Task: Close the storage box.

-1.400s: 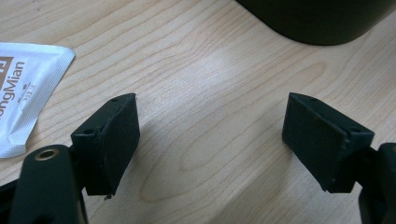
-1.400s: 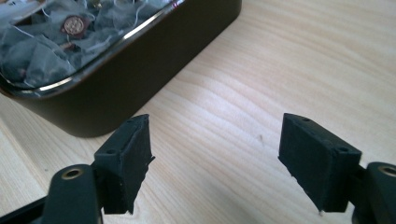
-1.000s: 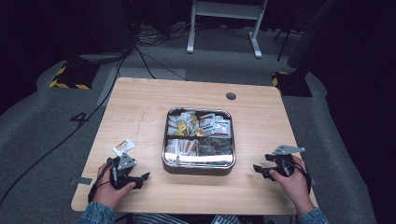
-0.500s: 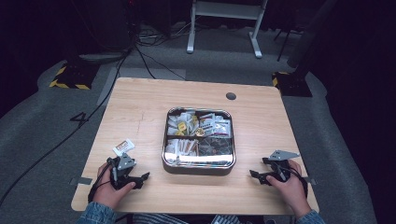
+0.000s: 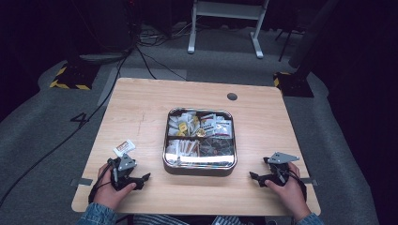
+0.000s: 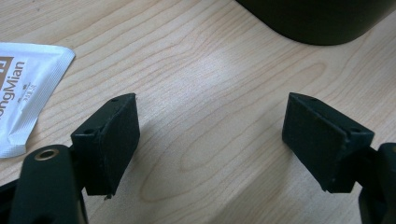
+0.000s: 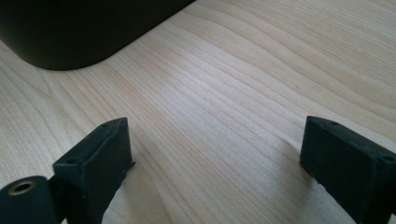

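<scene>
Both hand-held grippers, left (image 5: 141,178) and right (image 5: 257,176), sat spread and empty; I judged the thin packet (image 5: 124,148) could skid on the bench (image 5: 141,108) when pinched.

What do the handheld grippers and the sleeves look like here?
Both the left gripper and right gripper are black with flat rectangular pads, each topped by a grey three-cornered plate. A black cable trails from the left. Sleeves are blue denim.

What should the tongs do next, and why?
Probably ease the left tongs toward the white packet lying on the table just beyond them. Both the left and the right tongs are open and empty, and that packet sits alone outside the tray.
</scene>
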`<state>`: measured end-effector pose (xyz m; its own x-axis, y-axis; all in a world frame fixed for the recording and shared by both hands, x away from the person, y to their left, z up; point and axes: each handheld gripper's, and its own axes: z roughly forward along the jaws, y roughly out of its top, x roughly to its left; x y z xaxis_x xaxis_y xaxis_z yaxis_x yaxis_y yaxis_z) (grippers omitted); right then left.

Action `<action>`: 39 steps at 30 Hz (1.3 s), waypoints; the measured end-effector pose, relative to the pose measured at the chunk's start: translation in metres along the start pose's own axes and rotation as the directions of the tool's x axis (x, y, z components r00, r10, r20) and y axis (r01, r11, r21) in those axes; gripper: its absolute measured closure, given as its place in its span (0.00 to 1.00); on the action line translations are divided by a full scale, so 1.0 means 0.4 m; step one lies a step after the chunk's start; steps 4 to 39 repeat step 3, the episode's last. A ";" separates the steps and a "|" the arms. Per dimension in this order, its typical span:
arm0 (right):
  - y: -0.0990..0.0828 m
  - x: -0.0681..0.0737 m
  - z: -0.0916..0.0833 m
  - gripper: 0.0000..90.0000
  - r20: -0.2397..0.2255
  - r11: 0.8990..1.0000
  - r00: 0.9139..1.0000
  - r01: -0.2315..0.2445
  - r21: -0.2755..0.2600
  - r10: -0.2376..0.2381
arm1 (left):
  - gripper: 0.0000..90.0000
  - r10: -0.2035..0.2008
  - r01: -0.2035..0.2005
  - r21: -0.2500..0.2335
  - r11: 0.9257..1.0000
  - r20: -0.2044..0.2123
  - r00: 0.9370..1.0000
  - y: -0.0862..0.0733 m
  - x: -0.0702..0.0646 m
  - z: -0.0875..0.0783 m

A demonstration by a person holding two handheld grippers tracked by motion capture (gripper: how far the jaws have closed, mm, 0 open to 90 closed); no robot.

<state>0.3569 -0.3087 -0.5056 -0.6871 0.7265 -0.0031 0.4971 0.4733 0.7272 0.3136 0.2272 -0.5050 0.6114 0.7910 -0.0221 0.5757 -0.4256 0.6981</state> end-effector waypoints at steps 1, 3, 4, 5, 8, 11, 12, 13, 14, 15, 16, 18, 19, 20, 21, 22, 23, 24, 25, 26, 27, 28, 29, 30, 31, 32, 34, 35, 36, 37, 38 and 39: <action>0.000 0.000 0.000 0.10 0.001 1.000 1.000 -0.001 0.000 0.001 | 0.22 0.000 0.000 0.000 1.000 0.000 1.000 0.000 0.000 0.000; 0.000 0.001 0.000 0.10 0.003 1.000 1.000 -0.003 0.001 0.003 | 0.22 0.000 0.000 0.000 1.000 0.000 1.000 0.000 0.000 0.000; 0.000 0.001 0.000 0.10 0.003 1.000 1.000 -0.003 0.001 0.003 | 0.22 0.000 0.000 0.000 1.000 0.000 1.000 0.000 0.000 0.000; 0.000 0.001 0.000 0.10 0.003 1.000 1.000 -0.003 0.001 0.003 | 0.22 0.000 0.000 0.000 1.000 0.000 1.000 0.000 0.000 0.000; 0.000 0.001 0.000 0.10 0.003 1.000 1.000 -0.003 0.001 0.003 | 0.22 0.000 0.000 0.000 1.000 0.000 1.000 0.000 0.000 0.000; 0.000 0.001 0.000 0.10 0.003 1.000 1.000 -0.003 0.001 0.003 | 0.22 0.000 0.000 0.000 1.000 0.000 1.000 0.000 0.000 0.000; 0.000 0.001 0.000 0.10 0.003 1.000 1.000 -0.003 0.001 0.003 | 0.22 0.000 0.000 0.000 1.000 0.000 1.000 0.000 0.000 0.000; 0.000 0.001 0.000 0.10 0.003 1.000 1.000 -0.003 0.001 0.003 | 0.22 0.000 0.000 0.000 1.000 0.000 1.000 0.000 0.000 0.000; 0.000 0.001 0.000 0.10 0.003 1.000 1.000 -0.003 0.001 0.003 | 0.22 0.000 0.000 0.000 1.000 0.000 1.000 0.000 0.000 0.000; 0.000 0.001 0.000 0.10 0.003 1.000 1.000 -0.003 0.001 0.003 | 0.22 0.000 0.000 0.000 1.000 0.000 1.000 0.000 0.000 0.000; 0.000 0.001 0.000 0.10 0.003 1.000 1.000 -0.003 0.001 0.003 | 0.22 0.000 0.000 0.000 1.000 0.000 1.000 0.000 0.000 0.000; 0.000 0.001 0.000 0.10 0.003 1.000 1.000 -0.003 0.001 0.003 | 0.22 0.000 0.000 0.000 1.000 0.000 1.000 0.000 0.000 0.000; 0.000 0.001 0.000 0.10 0.003 1.000 1.000 -0.003 0.001 0.003 | 0.22 0.000 0.000 0.000 1.000 0.000 1.000 0.000 0.000 0.000; 0.000 0.001 0.000 0.10 0.003 1.000 1.000 -0.003 0.001 0.003 | 0.22 0.000 0.000 0.000 1.000 0.000 1.000 0.000 0.000 0.000; 0.000 0.001 0.000 0.10 0.003 1.000 1.000 -0.003 0.001 0.003 | 0.22 0.000 0.000 0.000 1.000 0.000 1.000 0.000 0.000 0.000; 0.000 0.001 0.000 0.10 0.003 1.000 1.000 -0.003 0.001 0.003 | 0.22 0.000 0.000 0.000 1.000 0.000 1.000 0.000 0.000 0.000; 0.000 0.001 0.000 0.10 0.003 1.000 1.000 -0.003 0.001 0.003 | 0.22 0.000 0.000 0.000 1.000 0.000 1.000 0.000 0.000 0.000; 0.000 0.001 0.000 0.10 0.003 1.000 1.000 -0.003 0.001 0.003 | 0.22 0.000 0.000 0.000 1.000 0.000 1.000 0.000 0.000 0.000; 0.000 0.001 0.000 0.10 0.003 1.000 1.000 -0.003 0.001 0.003 | 0.22 0.000 0.000 0.000 1.000 0.000 1.000 0.000 0.000 0.000; 0.000 0.001 0.000 0.10 0.003 1.000 1.000 -0.003 0.001 0.003 | 0.22 0.000 0.000 0.000 1.000 0.000 1.000 0.000 0.000 0.000; 0.000 0.001 0.000 0.10 0.003 1.000 1.000 -0.003 0.001 0.003 | 0.22 0.000 0.000 0.000 1.000 0.000 1.000 0.000 0.000 0.000; 0.000 0.001 0.000 0.10 0.003 1.000 1.000 -0.003 0.001 0.003 | 0.22 0.000 0.000 0.000 1.000 0.000 1.000 0.000 0.000 0.000; 0.000 0.001 0.000 0.10 0.003 1.000 1.000 -0.003 0.001 0.003 | 0.22 0.000 0.000 0.000 1.000 0.000 1.000 0.000 0.000 0.000; 0.000 0.001 0.000 0.10 0.003 1.000 1.000 -0.003 0.001 0.003 | 0.22 0.000 0.000 0.000 1.000 0.000 1.000 0.000 0.000 0.000; 0.000 0.001 0.000 0.10 0.003 1.000 1.000 -0.003 0.001 0.003 | 0.22 0.000 0.000 0.000 1.000 0.000 1.000 0.000 0.000 0.000; 0.000 0.001 0.000 0.10 0.003 1.000 1.000 -0.003 0.001 0.003 | 0.22 0.000 0.000 0.000 1.000 0.000 1.000 0.000 0.000 0.000; 0.000 0.001 0.000 0.10 0.003 1.000 1.000 -0.003 0.001 0.003 | 0.22 0.000 0.000 0.000 1.000 0.000 1.000 0.000 0.000 0.000; 0.000 0.001 0.000 0.10 0.003 1.000 1.000 -0.003 0.001 0.003 | 0.22 0.000 0.000 0.000 1.000 0.000 1.000 0.000 0.000 0.000; 0.000 0.001 0.000 0.10 0.003 1.000 1.000 -0.003 0.001 0.003 | 0.22 0.000 0.000 0.000 1.000 0.000 1.000 0.000 0.000 0.000; 0.000 0.001 0.000 0.10 0.003 1.000 1.000 -0.003 0.001 0.003 | 0.22 0.000 0.000 0.000 1.000 0.000 1.000 0.000 0.000 0.000; 0.000 0.001 0.000 0.10 0.003 1.000 1.000 -0.003 0.001 0.003 | 0.22 0.000 0.000 0.000 1.000 0.000 1.000 0.000 0.000 0.000; 0.000 0.001 0.000 0.10 0.003 1.000 1.000 -0.003 0.001 0.003 | 0.22 0.000 0.000 0.000 1.000 0.000 1.000 0.000 0.000 0.000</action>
